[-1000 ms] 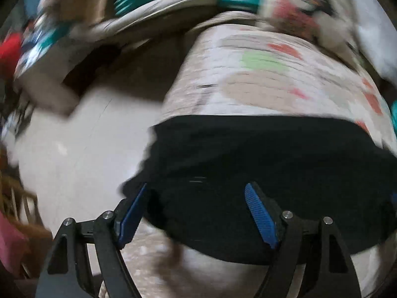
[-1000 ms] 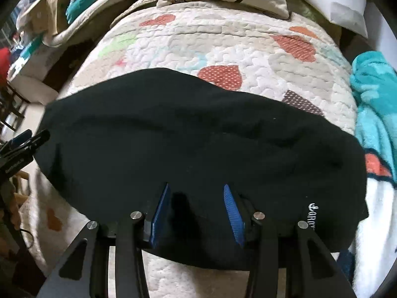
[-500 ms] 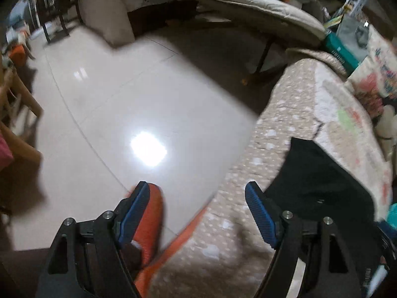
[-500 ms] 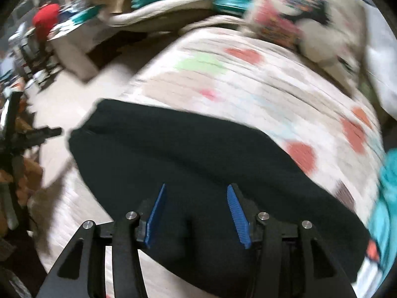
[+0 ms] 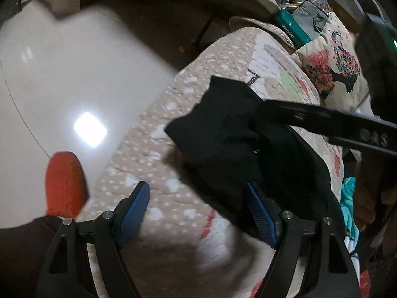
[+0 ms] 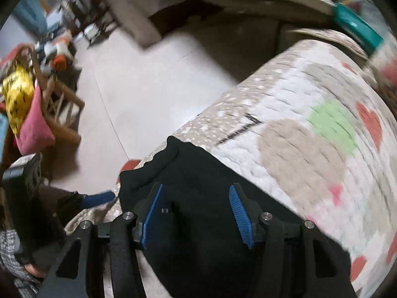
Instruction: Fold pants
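Observation:
Black pants (image 5: 235, 144) lie folded on a quilted bed cover (image 5: 153, 149) with heart patches, one end near the bed's edge. My left gripper (image 5: 196, 188) is open above the cover; its right pad (image 5: 260, 213) is at the pants' near edge. My right gripper (image 6: 196, 192) stands open above the gathered end of the pants (image 6: 188, 164), with only flat cloth under the gap. In the left wrist view, a finger of the right gripper (image 5: 322, 121) reaches across the pants. The left gripper's blue pad (image 6: 96, 200) shows in the right wrist view, left of the pants.
An orange slipper (image 5: 64, 181) is on the shiny tiled floor (image 6: 148, 74) beside the bed. A flowered pillow (image 5: 332, 67) lies at the head of the bed. A wooden chair with a pink cushion (image 6: 34, 129) stands at the far left.
The right gripper has swept left along the pants to their end by the bed's edge, with its jaws a bit wider. The left gripper has turned and sunk toward the cover beside the pants.

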